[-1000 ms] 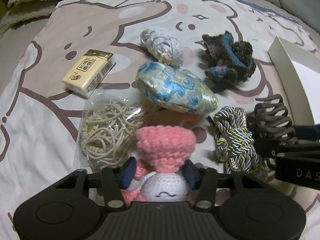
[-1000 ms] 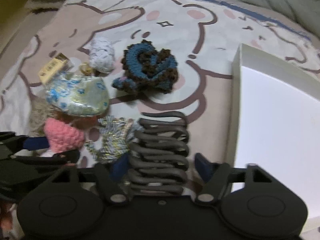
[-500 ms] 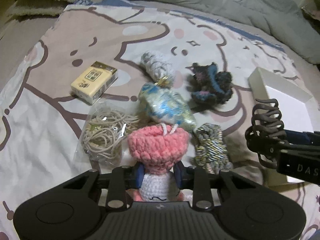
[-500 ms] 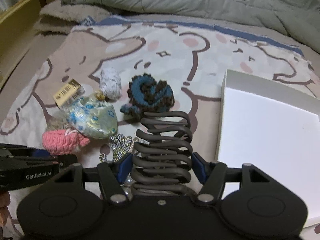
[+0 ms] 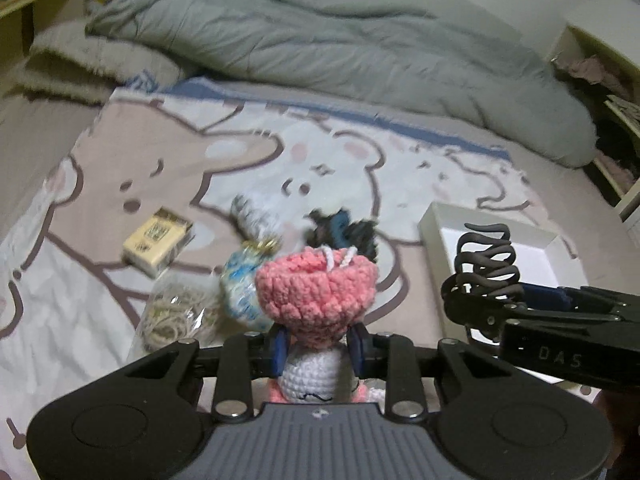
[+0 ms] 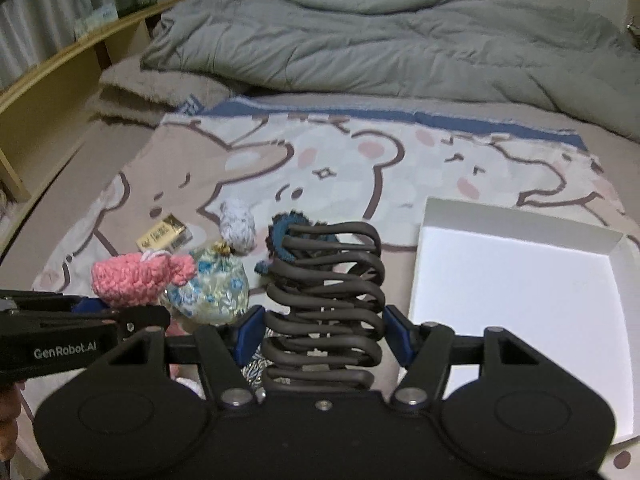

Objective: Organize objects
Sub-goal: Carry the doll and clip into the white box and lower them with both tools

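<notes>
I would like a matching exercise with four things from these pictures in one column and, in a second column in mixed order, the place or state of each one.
Things:
1. pink and white crochet doll
2. dark grey plastic claw hair clip
3. yellow rectangular tissue pack
4. white shallow cardboard box

Places or states:
A. lying on the bear-print blanket, untouched
B. clamped in the left gripper
C. nothing inside it
D. clamped in the right gripper

Pairs: 1-B, 2-D, 3-A, 4-C
</notes>
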A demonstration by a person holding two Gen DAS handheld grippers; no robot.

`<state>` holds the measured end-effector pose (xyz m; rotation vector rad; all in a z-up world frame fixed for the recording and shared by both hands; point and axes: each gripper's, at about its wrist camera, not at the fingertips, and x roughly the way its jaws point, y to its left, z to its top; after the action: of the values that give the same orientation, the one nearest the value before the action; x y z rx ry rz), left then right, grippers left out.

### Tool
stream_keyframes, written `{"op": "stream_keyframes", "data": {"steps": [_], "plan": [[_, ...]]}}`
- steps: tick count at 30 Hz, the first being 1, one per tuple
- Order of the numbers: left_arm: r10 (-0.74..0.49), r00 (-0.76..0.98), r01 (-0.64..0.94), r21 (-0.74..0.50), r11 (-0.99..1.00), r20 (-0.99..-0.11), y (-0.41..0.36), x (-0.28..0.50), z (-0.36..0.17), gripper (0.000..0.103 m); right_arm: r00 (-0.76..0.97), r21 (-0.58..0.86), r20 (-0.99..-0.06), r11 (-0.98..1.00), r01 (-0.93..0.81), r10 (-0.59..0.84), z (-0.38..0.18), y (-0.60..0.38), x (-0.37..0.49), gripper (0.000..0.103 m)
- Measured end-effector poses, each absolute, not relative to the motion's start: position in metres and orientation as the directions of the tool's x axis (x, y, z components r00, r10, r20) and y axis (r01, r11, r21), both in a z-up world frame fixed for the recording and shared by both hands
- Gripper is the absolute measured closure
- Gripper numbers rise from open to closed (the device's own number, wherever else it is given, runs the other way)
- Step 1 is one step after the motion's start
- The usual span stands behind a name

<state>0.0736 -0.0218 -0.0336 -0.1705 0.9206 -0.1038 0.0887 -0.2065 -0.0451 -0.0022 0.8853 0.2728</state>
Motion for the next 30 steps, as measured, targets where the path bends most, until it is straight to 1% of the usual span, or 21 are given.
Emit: {"op": "stream_keyframes", "data": {"steps": [10, 16, 25, 30], "plan": [[-0.222, 0.673, 0.108, -0.203, 0.973, -0.706, -0.069, 0.063, -0.008, 0.072, 0.673, 0.128, -0.700, 0.970, -0.208, 0.237, -0.023, -0.235, 0.076, 0.038], [-0.252, 0.695, 0.147, -0.210, 0.966, -0.673, -0.097, 0.064, -0.001, 0.072, 0.719, 0.123, -0.664, 0.979, -0.165, 0.205, -0.012, -0.264, 0.069, 0.038], [-0.305, 0.696, 0.206, -0.226, 0.952, -0.650, -0.140, 0.074, 0.002, 0.072, 0.766, 0.116, -0.627, 0.990, -0.085, 0.139, -0.008, -0.311, 0.062, 0.038], [-0.339, 0.671, 0.245, -0.234, 0.941, -0.659, -0.166, 0.084, -0.006, 0.072, 0.766, 0.110, -0.636, 0.993, -0.032, 0.095, -0.014, -0.337, 0.062, 0.038]]}}
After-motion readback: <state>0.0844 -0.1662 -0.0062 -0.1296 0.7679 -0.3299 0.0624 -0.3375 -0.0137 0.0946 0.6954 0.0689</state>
